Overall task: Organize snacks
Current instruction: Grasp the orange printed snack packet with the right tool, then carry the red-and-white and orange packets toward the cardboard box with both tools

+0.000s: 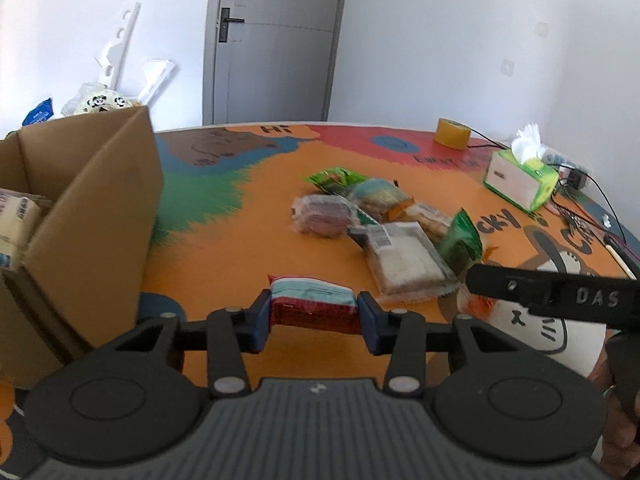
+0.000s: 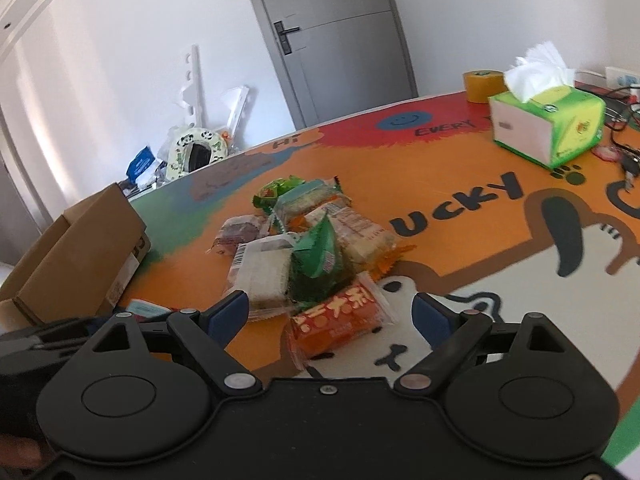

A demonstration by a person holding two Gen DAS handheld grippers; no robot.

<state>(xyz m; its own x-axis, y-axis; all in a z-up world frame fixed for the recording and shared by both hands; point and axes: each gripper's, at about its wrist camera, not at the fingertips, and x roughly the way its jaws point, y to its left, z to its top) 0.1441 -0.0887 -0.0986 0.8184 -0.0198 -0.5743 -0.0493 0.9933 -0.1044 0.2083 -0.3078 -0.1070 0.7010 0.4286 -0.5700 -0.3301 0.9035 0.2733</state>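
Clamping a red-and-teal snack packet (image 1: pixel 313 300), left gripper (image 1: pixel 313 318) holds it above the table (image 1: pixel 248 248) beside the cardboard box (image 1: pixel 92 216); right gripper (image 2: pixel 330 316) (jaws wide, empty) hovers over the snack pile (image 2: pixel 312 248) mid-table.

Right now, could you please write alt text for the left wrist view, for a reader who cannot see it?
The left claw is closed on a red and pale blue snack packet above an orange cartoon table. An open cardboard box stands at left, a pile of wrapped snacks lies ahead, and the right claw's black finger enters from the right.
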